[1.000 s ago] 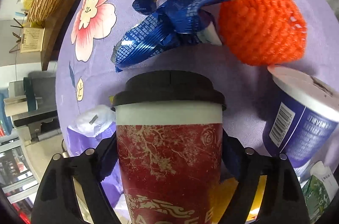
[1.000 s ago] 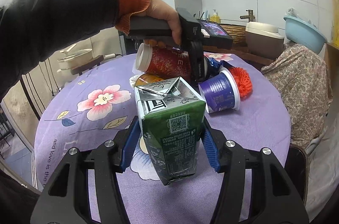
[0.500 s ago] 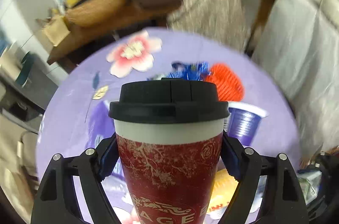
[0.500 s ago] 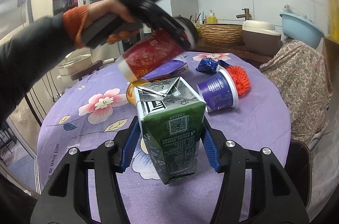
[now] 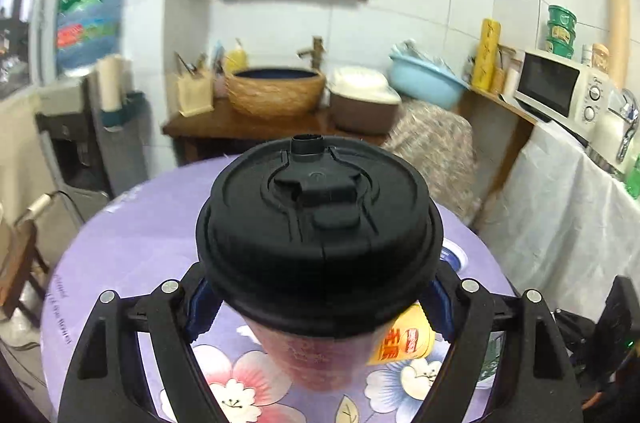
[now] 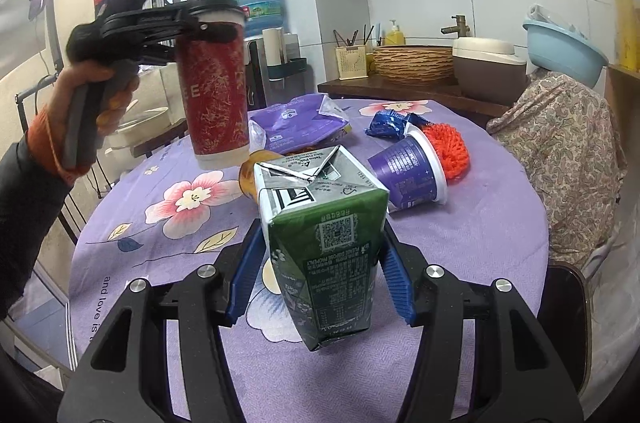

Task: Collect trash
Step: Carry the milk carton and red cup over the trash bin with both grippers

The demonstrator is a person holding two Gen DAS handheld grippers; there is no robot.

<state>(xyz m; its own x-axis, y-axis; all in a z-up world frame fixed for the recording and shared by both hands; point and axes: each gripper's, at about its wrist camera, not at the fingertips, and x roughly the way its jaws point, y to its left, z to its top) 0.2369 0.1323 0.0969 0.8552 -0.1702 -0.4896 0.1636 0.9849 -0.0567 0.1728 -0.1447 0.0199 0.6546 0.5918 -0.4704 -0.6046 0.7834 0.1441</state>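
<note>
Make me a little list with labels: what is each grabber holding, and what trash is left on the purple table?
left gripper: shut on the red cup with a black lid, held upright in the air above the table
right gripper: shut on the green carton
table: round, purple flowered cloth
trash left on it: purple tub lying on its side, orange net, blue wrapper, purple bag
</note>
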